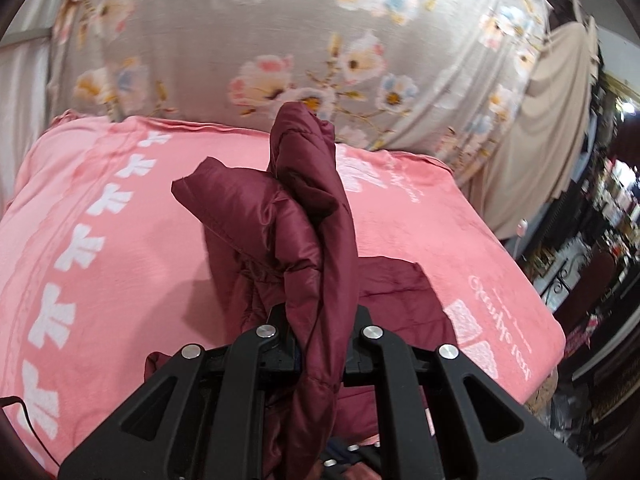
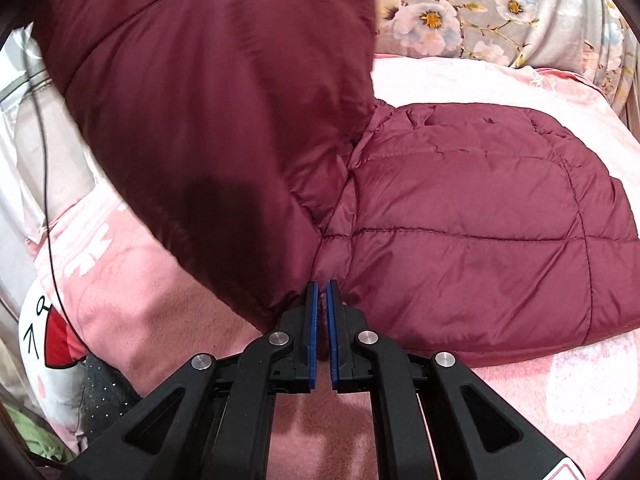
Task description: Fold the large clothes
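A maroon quilted puffer jacket (image 2: 460,216) lies on a pink blanket (image 2: 520,392). My left gripper (image 1: 320,336) is shut on a bunched part of the jacket (image 1: 312,216) and holds it lifted above the bed; the fabric stands up between the fingers and hides the pads. In the right wrist view that lifted part (image 2: 208,92) hangs at the upper left. My right gripper (image 2: 322,300) sits at the jacket's near edge, its blue pads nearly together with a narrow gap, and nothing shows between them.
A grey floral sheet (image 1: 280,32) rises behind the pink blanket (image 1: 120,240). A beige cloth (image 1: 552,120) and cluttered shelves (image 1: 612,208) are at the right. A black cable (image 2: 44,152) and a white cartoon pillow (image 2: 44,336) lie at the left.
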The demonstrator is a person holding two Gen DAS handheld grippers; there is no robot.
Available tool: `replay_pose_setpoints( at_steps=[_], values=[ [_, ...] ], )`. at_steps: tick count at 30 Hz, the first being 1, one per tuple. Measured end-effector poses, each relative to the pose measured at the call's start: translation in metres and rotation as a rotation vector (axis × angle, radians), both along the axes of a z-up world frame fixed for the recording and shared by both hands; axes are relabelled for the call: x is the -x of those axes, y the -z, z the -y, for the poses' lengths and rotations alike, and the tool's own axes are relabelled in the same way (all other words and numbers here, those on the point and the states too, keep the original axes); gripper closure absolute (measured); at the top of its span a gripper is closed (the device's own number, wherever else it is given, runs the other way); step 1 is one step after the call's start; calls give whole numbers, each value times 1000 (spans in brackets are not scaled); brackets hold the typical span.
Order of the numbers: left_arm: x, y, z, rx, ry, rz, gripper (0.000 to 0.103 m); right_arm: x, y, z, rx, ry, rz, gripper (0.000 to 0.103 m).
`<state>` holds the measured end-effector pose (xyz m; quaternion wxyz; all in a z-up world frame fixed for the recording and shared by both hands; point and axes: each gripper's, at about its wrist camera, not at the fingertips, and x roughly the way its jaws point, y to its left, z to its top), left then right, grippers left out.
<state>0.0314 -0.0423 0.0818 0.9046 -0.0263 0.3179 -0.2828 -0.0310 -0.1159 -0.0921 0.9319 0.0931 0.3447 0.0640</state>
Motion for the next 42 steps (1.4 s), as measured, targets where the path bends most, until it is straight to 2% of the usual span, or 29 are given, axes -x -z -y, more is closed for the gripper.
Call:
replay_pose_setpoints(
  at_steps=[6, 9, 15, 21, 24, 26, 29, 30, 31, 34, 35, 37, 39, 41, 42],
  values=[
    [-1, 9, 61, -39, 93, -14, 93, 18, -5, 18, -43, 19, -3, 98],
    [-6, 20, 94, -65, 133, -42, 93, 27, 0, 46, -114, 67, -42, 98],
    [-21, 55, 152, -121, 185, -118, 93, 53, -1, 83, -63, 180, -45, 98],
    [-29, 95, 194, -198, 200, -179, 93, 72, 2, 113, -59, 274, -64, 98],
    [-30, 112, 211, -236, 202, -190, 89, 77, -1, 125, -61, 313, -55, 98],
    [-28, 116, 216, -225, 219, -194, 78, 82, -6, 128, -62, 335, -34, 97],
    [-23, 104, 209, -107, 271, -221, 54, 84, -21, 138, -59, 360, 11, 90],
    [-22, 93, 203, -70, 275, -218, 49, 85, -29, 141, -58, 367, 31, 81],
    [-21, 81, 195, -39, 275, -206, 48, 85, -37, 143, -59, 372, 56, 71],
    [-26, 44, 160, 50, 225, -149, 40, 84, -59, 146, -74, 375, 132, 50],
    [-28, 37, 149, 62, 198, -127, 35, 82, -64, 145, -81, 374, 150, 48],
    [-37, 23, 118, 12, 72, -51, 32, 77, -75, 146, -106, 376, 192, 42],
    [-47, 24, 94, -50, -44, -11, 32, 64, -82, 151, -144, 384, 216, 41],
    [-63, 35, 66, -91, -154, -39, 32, 51, -84, 152, -160, 391, 220, 41],
    [-69, 41, 56, -91, -179, -63, 32, 49, -85, 155, -162, 392, 219, 41]
  ],
)
